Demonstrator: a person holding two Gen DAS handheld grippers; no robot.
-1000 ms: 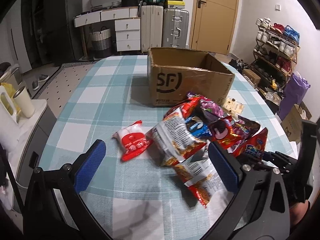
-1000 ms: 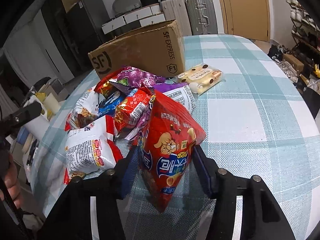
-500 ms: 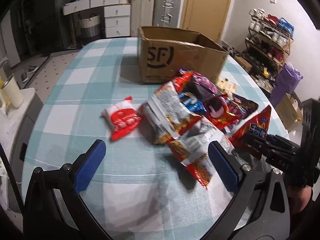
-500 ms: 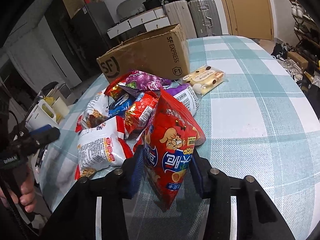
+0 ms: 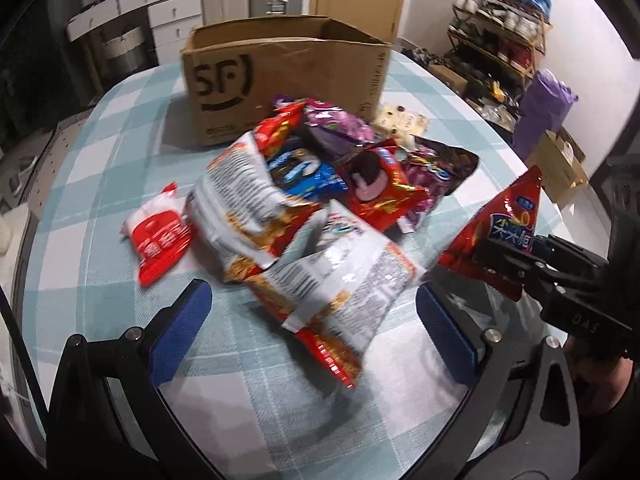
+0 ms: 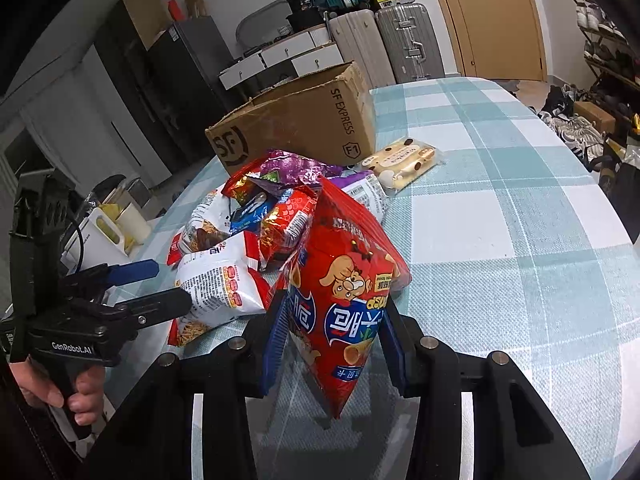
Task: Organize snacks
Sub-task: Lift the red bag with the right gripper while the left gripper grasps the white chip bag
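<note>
My right gripper (image 6: 332, 340) is shut on a red snack bag (image 6: 344, 296) and holds it above the table; the bag also shows in the left wrist view (image 5: 500, 224). My left gripper (image 5: 312, 312) is open and empty, its blue pads either side of a white and red chip bag (image 5: 332, 276) on the pile. It also shows in the right wrist view (image 6: 156, 284). A pile of snack bags (image 5: 320, 184) lies in front of an open SF cardboard box (image 5: 280, 72). A small red and white packet (image 5: 158, 236) lies left of the pile.
A checked tablecloth (image 6: 500, 208) covers the round table. A pale biscuit pack (image 6: 400, 162) lies right of the box (image 6: 296, 124). Suitcases (image 6: 400, 44), drawers and a door stand behind. A shoe rack (image 5: 504, 28) is at the right.
My left gripper has moved forward and down toward the pile, so the chip bag now lies between its pads. My right gripper has lifted the red bag slightly, still shut on it.
</note>
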